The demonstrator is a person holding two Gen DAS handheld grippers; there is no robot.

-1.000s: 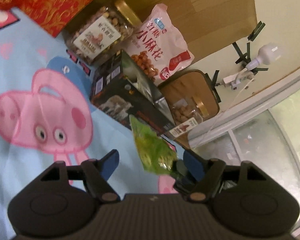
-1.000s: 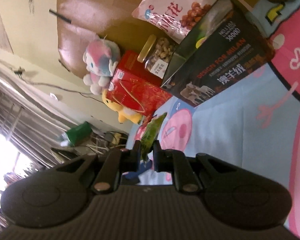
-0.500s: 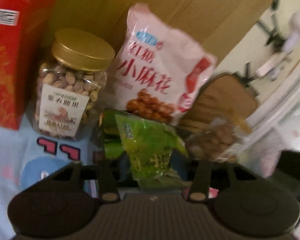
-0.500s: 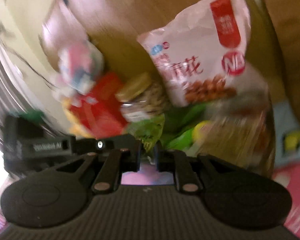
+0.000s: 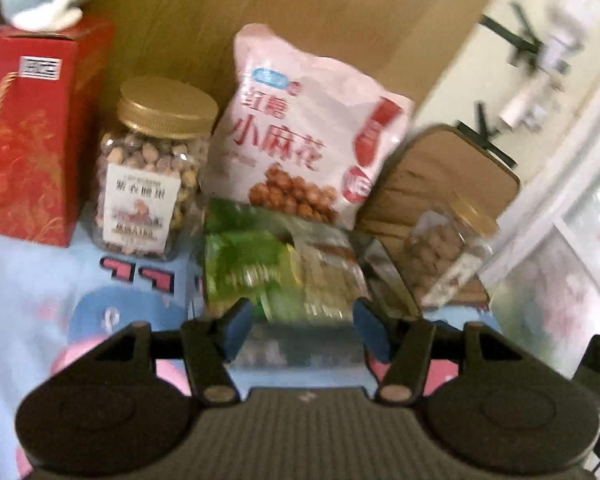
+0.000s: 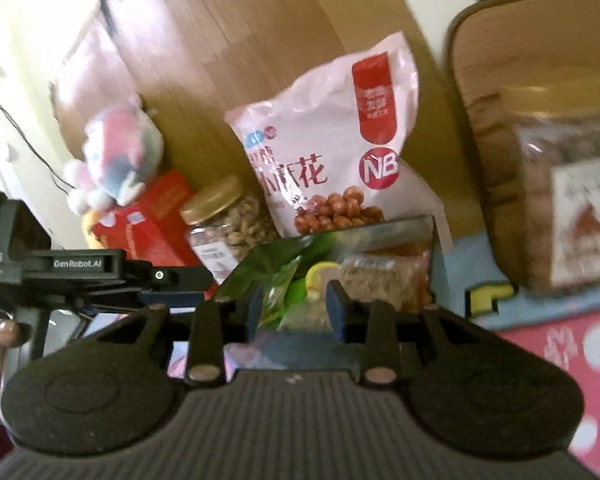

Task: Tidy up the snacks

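A dark open-topped box holds green and beige snack packets. My right gripper hovers at the box's near rim and its jaws are opening. A green packet hangs loosely between them, leaning by the left pad, with no pad pressing on it. My left gripper is open just in front of the same box, nothing between its blue pads. Its black body shows to the left in the right wrist view.
Behind the box stand a pink snack bag, a gold-lidded nut jar and a red gift box. A second jar leans on a brown cushion at right. A blue cartoon cloth covers the surface.
Both grippers swung round to face the box. The right gripper's jaws went from shut on the green packet to apart, with the packet now at the box opening. The left stayed open.
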